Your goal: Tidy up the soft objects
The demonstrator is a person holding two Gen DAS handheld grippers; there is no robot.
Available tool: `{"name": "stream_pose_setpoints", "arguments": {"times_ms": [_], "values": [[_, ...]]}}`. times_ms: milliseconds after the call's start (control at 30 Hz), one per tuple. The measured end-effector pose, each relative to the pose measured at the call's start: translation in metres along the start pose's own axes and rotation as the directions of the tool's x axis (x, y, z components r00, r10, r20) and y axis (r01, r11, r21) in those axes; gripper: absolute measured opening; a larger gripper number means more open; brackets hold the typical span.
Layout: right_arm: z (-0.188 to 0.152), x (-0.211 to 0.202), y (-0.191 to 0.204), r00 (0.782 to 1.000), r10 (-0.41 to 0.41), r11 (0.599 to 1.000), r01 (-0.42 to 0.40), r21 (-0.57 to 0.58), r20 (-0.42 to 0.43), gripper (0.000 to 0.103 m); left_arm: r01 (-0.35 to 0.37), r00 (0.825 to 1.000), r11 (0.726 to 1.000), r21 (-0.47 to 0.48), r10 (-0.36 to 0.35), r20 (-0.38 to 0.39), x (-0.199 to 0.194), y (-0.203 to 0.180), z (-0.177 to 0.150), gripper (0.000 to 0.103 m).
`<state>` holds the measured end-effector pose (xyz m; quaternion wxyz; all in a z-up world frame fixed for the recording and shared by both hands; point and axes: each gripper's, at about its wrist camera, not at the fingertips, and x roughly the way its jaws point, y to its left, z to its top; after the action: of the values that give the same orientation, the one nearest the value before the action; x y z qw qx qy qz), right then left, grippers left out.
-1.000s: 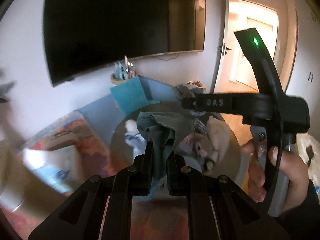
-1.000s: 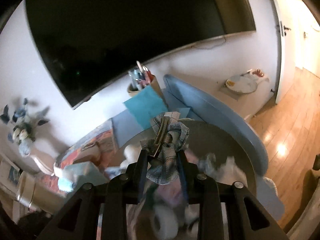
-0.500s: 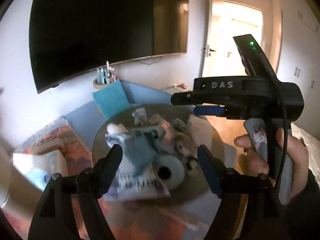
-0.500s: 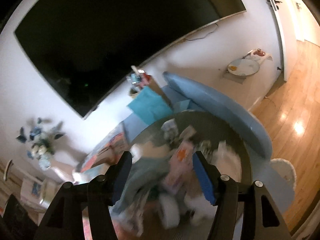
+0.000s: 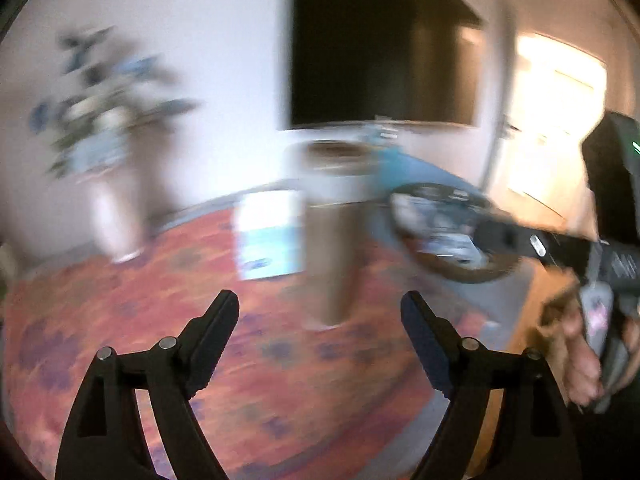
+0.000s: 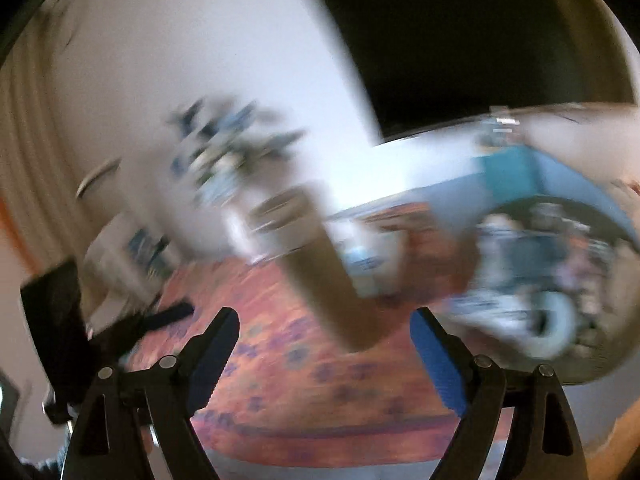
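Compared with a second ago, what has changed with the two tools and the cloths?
Both tools let go: the left tool dropped its grey-blue cloth, the right tool its checked cloth, then both swung left from the round tray toward the rug. The pile stays in the tray.

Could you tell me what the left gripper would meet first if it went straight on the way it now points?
Probably the tall tan cylinder standing on the red patterned rug; the open left gripper frames its base, though blur leaves depth unclear.

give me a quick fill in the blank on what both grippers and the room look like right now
The left gripper is ____ and holds nothing.
Under the right gripper lies a red patterned ____.
The round tray of soft objects sits to the ____ of both views.
On the wall hangs a dark ____.

Missing words: open; rug; right; television
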<state>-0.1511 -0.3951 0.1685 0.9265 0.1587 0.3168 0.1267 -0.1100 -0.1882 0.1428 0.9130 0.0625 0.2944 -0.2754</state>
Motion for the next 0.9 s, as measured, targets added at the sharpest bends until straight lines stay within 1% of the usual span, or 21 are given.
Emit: {"name": "stream_pose_setpoints", "arguments": {"times_ms": [67,100,133,167,200,233,300,333,367,400,467,500,533,567,633,667,700,733,767,800,900], "values": [[-0.006,0.031,0.046,0.998,0.027,0.996,-0.032,-0.085,-0.053,0.086,-0.112,0.994,0.992,-0.053,0.112,-0.013,-0.009,0.039,-0.010,0.082],[-0.009,0.046,0.064,0.996,0.037,0.992,-0.046,-0.114,-0.075,0.086,-0.178,0.984,0.981,-0.075,0.177,-0.026,-0.012,0.059,-0.016,0.082],[-0.013,0.061,0.078,0.995,0.042,0.989,-0.054,-0.138,-0.094,0.086,-0.211,0.977,0.974,-0.086,0.209,-0.035,-0.012,0.071,-0.018,0.082],[-0.016,0.076,0.092,0.993,0.043,0.986,-0.060,-0.157,-0.110,0.086,-0.263,0.965,0.959,-0.108,0.258,-0.055,-0.013,0.092,-0.024,0.082],[-0.019,0.091,0.104,0.991,0.043,0.983,-0.065,-0.170,-0.126,0.086,-0.291,0.956,0.948,-0.125,0.285,-0.068,-0.014,0.107,-0.029,0.082],[-0.021,0.109,0.115,0.988,0.045,0.982,-0.071,-0.177,-0.149,0.086,-0.331,0.943,0.931,-0.152,0.320,-0.091,-0.014,0.130,-0.038,0.082],[-0.024,0.147,0.133,0.980,0.051,0.982,-0.085,-0.171,-0.195,0.086,-0.369,0.929,0.910,-0.187,0.353,-0.114,-0.012,0.157,-0.050,0.082],[-0.027,0.168,0.143,0.977,0.049,0.983,-0.084,-0.163,-0.209,0.086,-0.387,0.921,0.899,-0.206,0.369,-0.124,-0.010,0.173,-0.056,0.082],[-0.028,0.181,0.147,0.978,0.038,0.984,-0.073,-0.165,-0.207,0.086,-0.406,0.913,0.886,-0.223,0.385,-0.132,-0.006,0.187,-0.063,0.082],[-0.030,0.192,0.153,0.981,0.017,0.983,-0.052,-0.174,-0.195,0.086,-0.419,0.907,0.876,-0.239,0.397,-0.138,-0.001,0.199,-0.068,0.082],[-0.039,0.216,0.166,0.992,-0.069,0.969,0.042,-0.244,-0.103,0.086,-0.434,0.901,0.859,-0.274,0.410,-0.143,0.003,0.214,-0.081,0.082],[-0.044,0.222,0.169,0.993,-0.103,0.958,0.083,-0.275,-0.061,0.086,-0.441,0.898,0.850,-0.289,0.416,-0.145,0.009,0.220,-0.085,0.082],[-0.051,0.231,0.173,0.989,-0.147,0.946,0.130,-0.298,-0.034,0.086,-0.456,0.890,0.837,-0.303,0.432,-0.146,0.014,0.227,-0.090,0.082],[-0.057,0.240,0.174,0.984,-0.172,0.941,0.152,-0.304,-0.040,0.086,-0.465,0.885,0.832,-0.302,0.441,-0.146,0.018,0.227,-0.093,0.082],[-0.065,0.252,0.171,0.985,-0.157,0.947,0.128,-0.295,-0.076,0.086,-0.477,0.879,0.826,-0.301,0.458,-0.134,0.024,0.228,-0.101,0.082],[-0.066,0.256,0.171,0.981,-0.172,0.942,0.137,-0.306,-0.089,0.086,-0.481,0.877,0.822,-0.305,0.459,-0.146,0.027,0.231,-0.103,0.082],[-0.066,0.259,0.171,0.978,-0.182,0.938,0.144,-0.314,-0.097,0.086,-0.479,0.878,0.822,-0.308,0.448,-0.169,0.030,0.234,-0.104,0.082],[-0.066,0.261,0.170,0.977,-0.184,0.939,0.143,-0.312,-0.105,0.088,-0.475,0.880,0.823,-0.313,0.443,-0.171,0.031,0.236,-0.103,0.082],[-0.066,0.265,0.167,0.974,-0.191,0.941,0.146,-0.304,-0.121,0.093,-0.481,0.877,0.816,-0.321,0.450,-0.168,0.029,0.236,-0.104,0.082],[-0.067,0.267,0.164,0.970,-0.201,0.942,0.154,-0.297,-0.135,0.095,-0.487,0.874,0.810,-0.326,0.455,-0.173,0.030,0.237,-0.105,0.084],[-0.067,0.273,0.156,0.960,-0.218,0.950,0.168,-0.263,-0.174,0.095,-0.473,0.881,0.813,-0.339,0.431,-0.196,0.033,0.242,-0.107,0.085]]}}
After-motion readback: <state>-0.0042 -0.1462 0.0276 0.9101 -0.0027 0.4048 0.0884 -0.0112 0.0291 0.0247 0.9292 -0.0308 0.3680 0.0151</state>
